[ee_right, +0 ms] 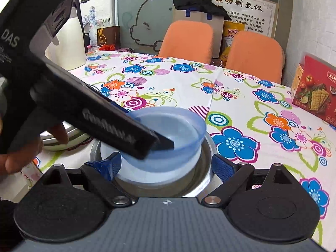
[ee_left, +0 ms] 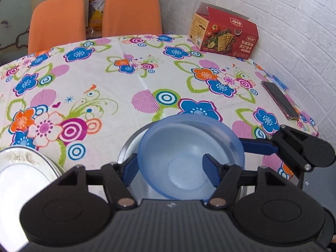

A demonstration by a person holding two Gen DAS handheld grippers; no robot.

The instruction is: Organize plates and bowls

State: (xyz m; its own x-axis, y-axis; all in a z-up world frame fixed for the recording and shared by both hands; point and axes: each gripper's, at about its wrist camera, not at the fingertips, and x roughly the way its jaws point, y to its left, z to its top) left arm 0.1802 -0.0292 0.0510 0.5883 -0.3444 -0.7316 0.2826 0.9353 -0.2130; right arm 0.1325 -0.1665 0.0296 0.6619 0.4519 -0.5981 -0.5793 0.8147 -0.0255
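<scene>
Left claw (ee_left: 170,168) pinches blue bowl (ee_left: 189,147) rim, tilted over metal bowl (ee_right: 206,147); right claw (ee_right: 168,166) wide, empty, nearest metal bowl.

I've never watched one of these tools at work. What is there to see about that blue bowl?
The blue bowl is see-through, plastic-looking, round and shallow, with a flat bottom and nothing visible inside. It sits tilted in a metal bowl with a white inside, on the flowered tablecloth. The left hand-held gripper straddles its near rim, one finger inside, the other outside. The right hand-held gripper is open beside the metal bowl.
</scene>
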